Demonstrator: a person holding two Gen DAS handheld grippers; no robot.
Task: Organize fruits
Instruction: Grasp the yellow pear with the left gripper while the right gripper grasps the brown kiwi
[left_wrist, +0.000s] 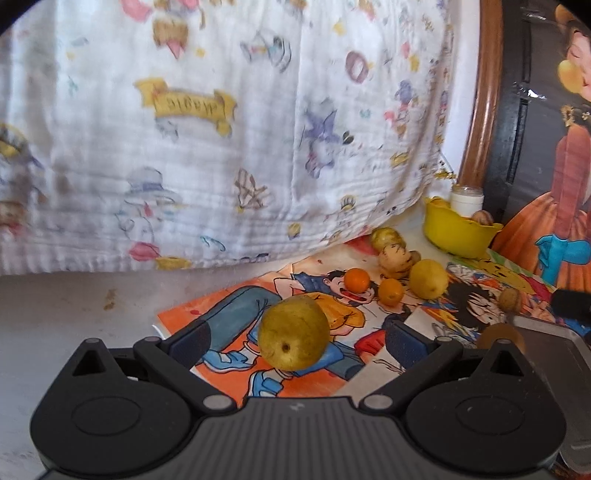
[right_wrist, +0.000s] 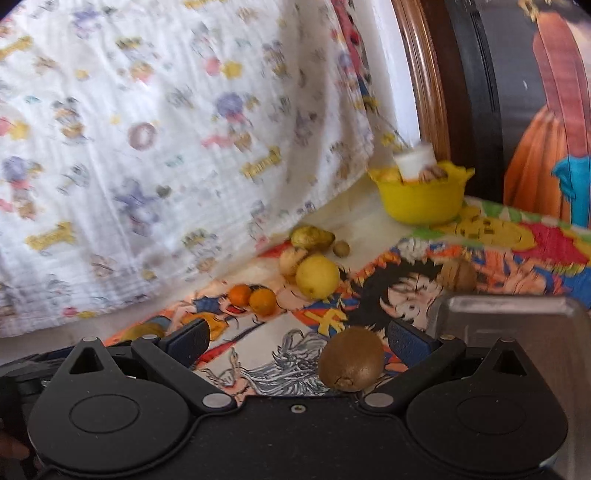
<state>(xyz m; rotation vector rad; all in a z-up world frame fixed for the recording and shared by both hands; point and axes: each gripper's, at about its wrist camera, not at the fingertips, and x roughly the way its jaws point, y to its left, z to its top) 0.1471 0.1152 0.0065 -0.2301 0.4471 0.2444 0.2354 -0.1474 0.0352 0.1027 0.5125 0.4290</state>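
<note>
Left hand-held gripper (left_wrist: 295, 341) wide around pear (left_wrist: 293, 333); right hand-held gripper (right_wrist: 297, 341) wide, kiwi (right_wrist: 351, 359) by right finger.

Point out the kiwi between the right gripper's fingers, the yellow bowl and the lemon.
kiwi (right_wrist: 351, 359), right wrist view, middle of its brown skin.
yellow bowl (right_wrist: 421, 203), right wrist view, front of its outer wall.
lemon (right_wrist: 317, 276), right wrist view, centre of its yellow rind.
</note>
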